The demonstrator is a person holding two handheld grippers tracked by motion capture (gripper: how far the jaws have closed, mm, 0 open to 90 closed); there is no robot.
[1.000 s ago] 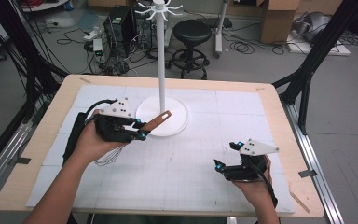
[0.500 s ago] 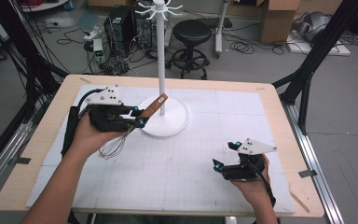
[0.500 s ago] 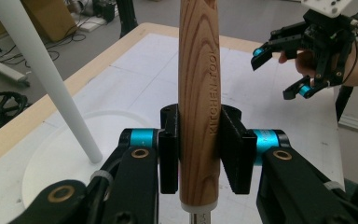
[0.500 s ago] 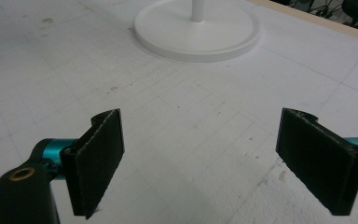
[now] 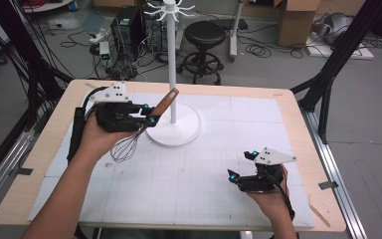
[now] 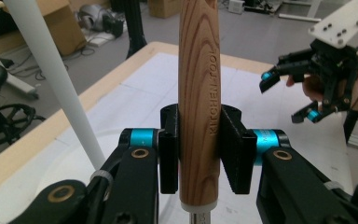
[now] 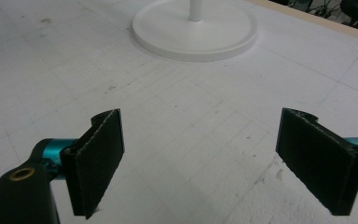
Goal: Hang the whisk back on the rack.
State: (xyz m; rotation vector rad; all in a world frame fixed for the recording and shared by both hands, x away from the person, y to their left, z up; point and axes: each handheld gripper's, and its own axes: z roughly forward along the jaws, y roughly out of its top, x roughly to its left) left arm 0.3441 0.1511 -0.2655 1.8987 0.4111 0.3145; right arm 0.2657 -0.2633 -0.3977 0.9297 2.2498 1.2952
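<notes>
A wire whisk (image 5: 127, 146) with a wooden handle (image 6: 198, 93) hangs above the white mat, handle tilted up towards the stand's pole. My left gripper (image 5: 149, 114) is shut on that handle, and in the left gripper view both pads (image 6: 235, 154) press its sides. The white hook stand (image 5: 172, 74) rises from a round base (image 5: 181, 133) just right of the whisk. My right gripper (image 5: 241, 164) rests low at the front right of the mat, open, with nothing between its jaws (image 7: 200, 158). The left gripper view has the right gripper (image 6: 289, 95) far off at the right.
The white gridded mat (image 5: 204, 184) covers a wooden table (image 5: 40, 149). The stand's base (image 7: 196, 28) lies ahead of the right gripper, and its pole (image 6: 51, 79) slants past the whisk handle. A stool (image 5: 205, 37), cables and boxes stand on the floor behind.
My left hand has lifted the whisk and drawn it back a little, so the handle tip now stands higher beside the pole. The right hand has kept still.
</notes>
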